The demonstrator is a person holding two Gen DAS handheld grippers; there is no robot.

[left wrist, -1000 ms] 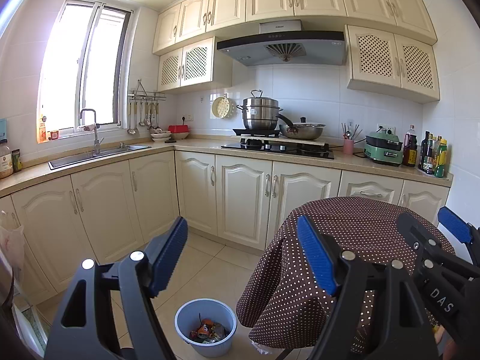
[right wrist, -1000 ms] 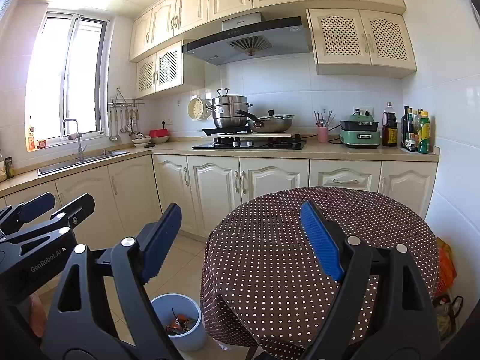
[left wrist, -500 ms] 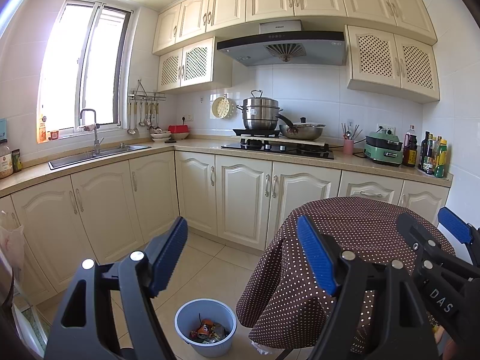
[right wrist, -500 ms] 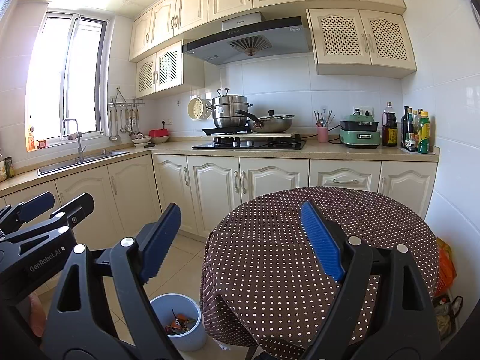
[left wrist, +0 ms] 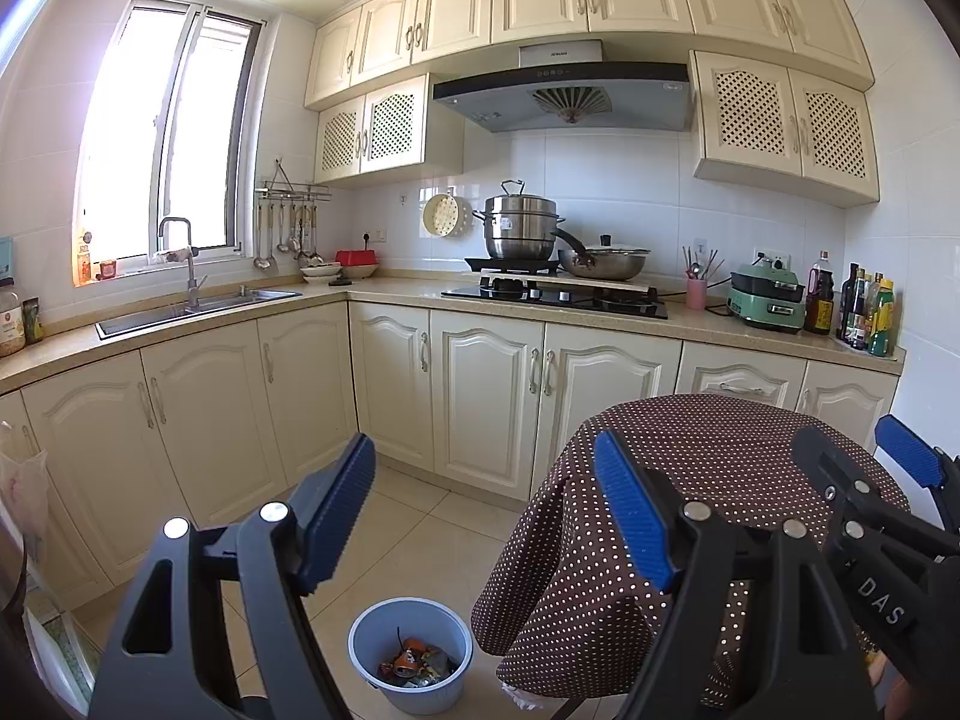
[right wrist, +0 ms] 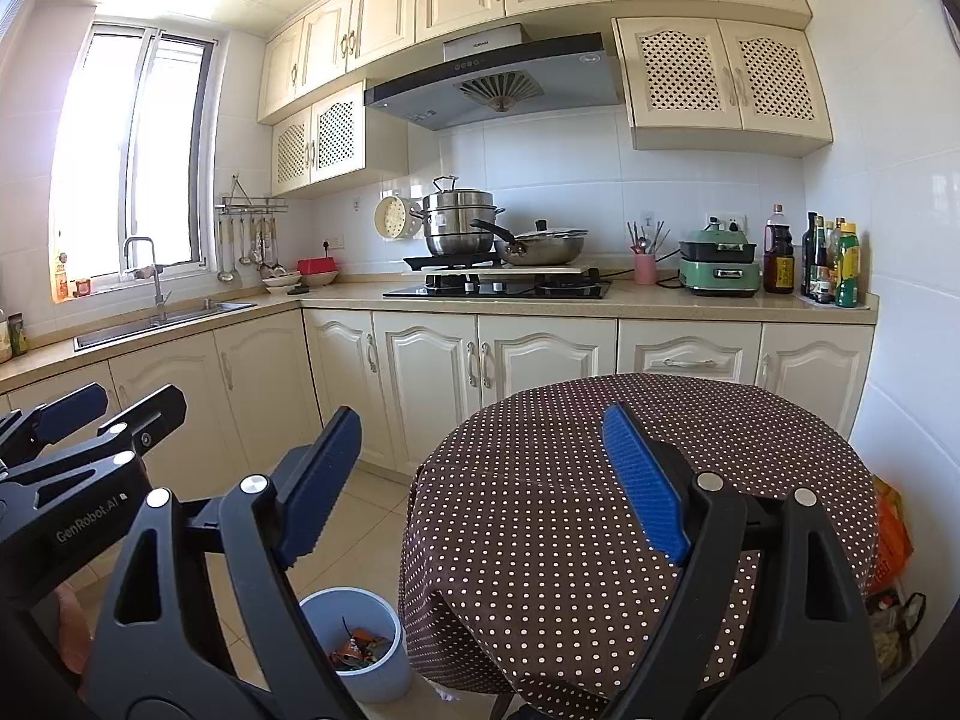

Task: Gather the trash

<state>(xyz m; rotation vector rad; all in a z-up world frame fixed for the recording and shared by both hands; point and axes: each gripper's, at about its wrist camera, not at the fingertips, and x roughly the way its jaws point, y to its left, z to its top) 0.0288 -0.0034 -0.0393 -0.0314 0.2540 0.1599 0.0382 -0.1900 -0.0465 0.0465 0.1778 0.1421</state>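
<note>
- The left gripper (left wrist: 486,510) is hanging over the kitchen floor with its blue fingers (left wrist: 336,510) spread wide and nothing between them.
- The right gripper (right wrist: 486,480) is hanging just beside it, over the near edge of the round table (right wrist: 540,480), its fingers likewise released and gripping nothing.
- The task's trash (left wrist: 414,663) is lying as a small heap of crumpled wrappers at the bottom of the pale blue bin (left wrist: 366,630), which is standing on the tiles just left of the table, close to the hanging dotted cloth.
- No loose trash is showing on the tabletop or on the visible floor, so the collecting is looking finished or nearly so; what lies under the cloth is hidden.
- Risk: if either gripper is lowered toward the bin, a finger could be catching the draped cloth and dragging it, because the fabric is hanging right next to the bin's rim.
- Risk: a push on the rim from one side could be tipping the light bin and spilling the heap back onto the tiles.
- Risk: the two grippers are sitting close together, so a sideways move could be knocking one into the other.
- The bin is standing upright, mouth pointing up, its long axis vertical; the heap inside has no clear direction.
</note>
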